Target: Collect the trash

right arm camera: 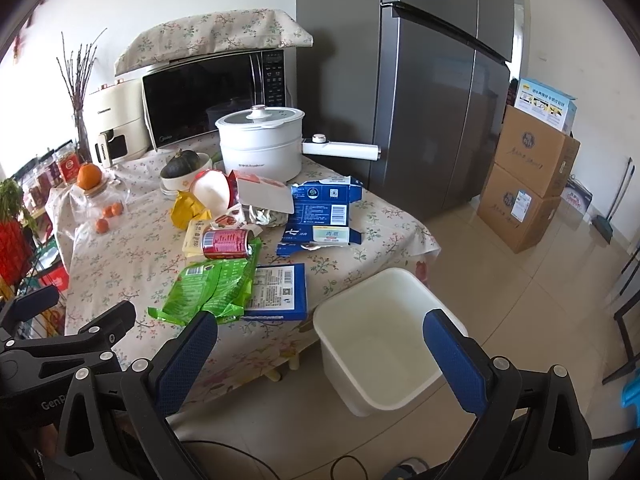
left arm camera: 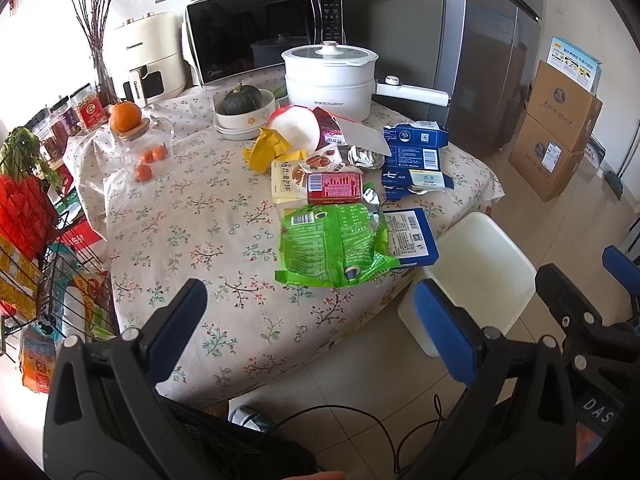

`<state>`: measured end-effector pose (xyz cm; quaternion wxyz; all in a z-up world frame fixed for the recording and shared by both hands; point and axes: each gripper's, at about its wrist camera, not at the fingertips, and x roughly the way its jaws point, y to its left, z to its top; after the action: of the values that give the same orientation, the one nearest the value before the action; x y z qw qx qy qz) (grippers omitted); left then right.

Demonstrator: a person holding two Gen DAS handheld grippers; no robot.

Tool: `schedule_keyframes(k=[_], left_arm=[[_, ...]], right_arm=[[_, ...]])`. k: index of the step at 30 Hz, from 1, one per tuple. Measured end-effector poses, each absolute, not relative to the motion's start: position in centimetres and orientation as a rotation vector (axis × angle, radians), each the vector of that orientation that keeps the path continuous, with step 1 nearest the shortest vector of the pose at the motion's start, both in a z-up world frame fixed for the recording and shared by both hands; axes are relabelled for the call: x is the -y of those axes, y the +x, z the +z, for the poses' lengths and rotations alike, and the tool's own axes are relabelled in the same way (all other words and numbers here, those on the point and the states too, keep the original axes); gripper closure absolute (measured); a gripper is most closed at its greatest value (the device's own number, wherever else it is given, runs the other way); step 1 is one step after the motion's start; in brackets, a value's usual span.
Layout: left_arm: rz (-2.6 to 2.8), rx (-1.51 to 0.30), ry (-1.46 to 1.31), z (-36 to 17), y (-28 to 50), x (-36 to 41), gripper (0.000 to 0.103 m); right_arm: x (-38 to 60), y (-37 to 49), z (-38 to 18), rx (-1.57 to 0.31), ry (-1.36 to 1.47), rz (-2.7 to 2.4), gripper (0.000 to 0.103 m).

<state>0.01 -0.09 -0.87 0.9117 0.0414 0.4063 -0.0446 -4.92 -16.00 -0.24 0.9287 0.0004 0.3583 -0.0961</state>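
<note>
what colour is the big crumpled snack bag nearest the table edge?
Bright green snack bag, with white print and a barcode; clearest in the left wrist view.

**Litter heaped at table's near-right corner, bin on floor beside it**

Snack bag lies nearest the table edge, partly over a flat box to its right. Behind the bag, a can on its side; further back, crumpled wrappers and a torn-open carton at right. Cooking pot stands behind the pile, microwave at the table's rear, air fryer to its left. Bin sits on the floor just off the table's corner. Fridge behind, stacked boxes far right.
</note>
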Motion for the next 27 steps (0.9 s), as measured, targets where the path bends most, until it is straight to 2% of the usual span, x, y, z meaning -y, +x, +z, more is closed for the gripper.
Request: schedule_keyframes(k=[27], left_arm=[[-0.098, -0.835, 0.098, -0.64, 0.26, 0.23, 0.000]], right_arm=[[16.05, -4.85, -0.43, -0.739, -0.001, -0.196, 0.000]])
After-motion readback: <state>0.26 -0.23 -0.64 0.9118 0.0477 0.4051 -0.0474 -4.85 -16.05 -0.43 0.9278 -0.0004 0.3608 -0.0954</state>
